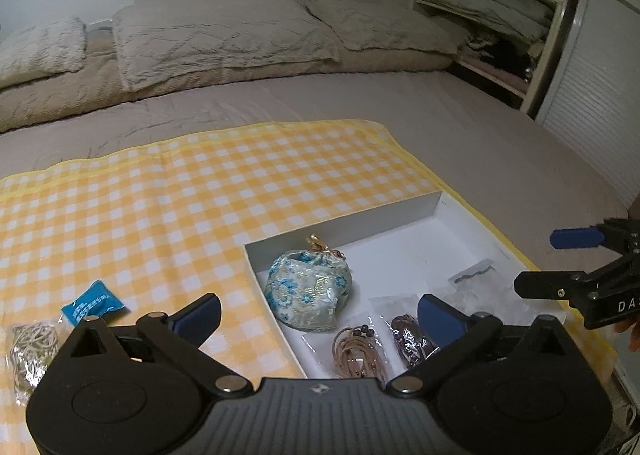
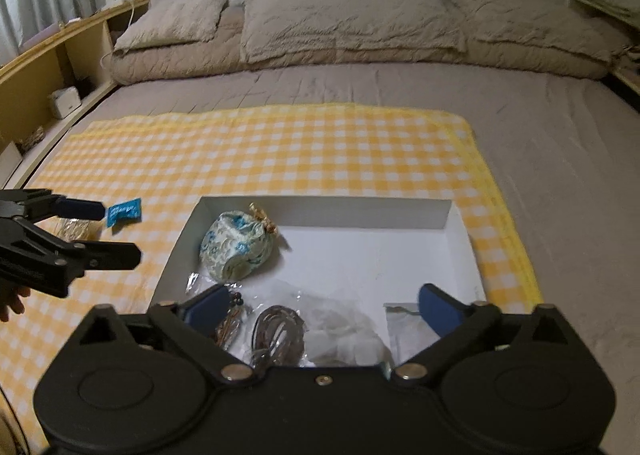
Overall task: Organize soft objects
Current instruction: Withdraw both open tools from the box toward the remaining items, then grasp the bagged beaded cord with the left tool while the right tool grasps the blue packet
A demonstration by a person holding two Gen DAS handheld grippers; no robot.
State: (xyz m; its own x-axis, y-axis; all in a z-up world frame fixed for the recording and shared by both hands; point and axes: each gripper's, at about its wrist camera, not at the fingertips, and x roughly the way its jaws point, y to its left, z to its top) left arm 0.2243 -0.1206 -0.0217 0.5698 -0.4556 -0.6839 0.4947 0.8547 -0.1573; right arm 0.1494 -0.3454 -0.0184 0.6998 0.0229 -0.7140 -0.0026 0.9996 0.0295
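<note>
A shallow white box (image 1: pixel 348 221) (image 2: pixel 320 209) lies on a yellow checked cloth (image 1: pixel 180 195) (image 2: pixel 280 147). Inside it sit a blue floral pouch (image 1: pixel 308 287) (image 2: pixel 236 247), clear bags of coiled cord (image 1: pixel 358 351) (image 2: pixel 280 331) and a small clear bag (image 1: pixel 470 273) (image 2: pixel 404 323). Left of the box, on the cloth, lie a blue packet (image 1: pixel 93 305) (image 2: pixel 124 211) and a bag of pale bands (image 1: pixel 30 347) (image 2: pixel 74 229). My left gripper (image 1: pixel 320 313) (image 2: pixel 116 233) hovers open over the box's left edge, holding nothing. Over the box's near side, my right gripper (image 2: pixel 320 301) (image 1: pixel 538 261) stands open and empty.
The cloth is spread on a wide bed with a grey-brown sheet (image 2: pixel 560 159). Pillows (image 1: pixel 224 43) (image 2: pixel 352 23) line the far end. A wooden shelf unit (image 2: pixel 52 67) with a green bottle runs along the left. An open closet (image 1: pixel 488 15) with folded bedding stands at the right.
</note>
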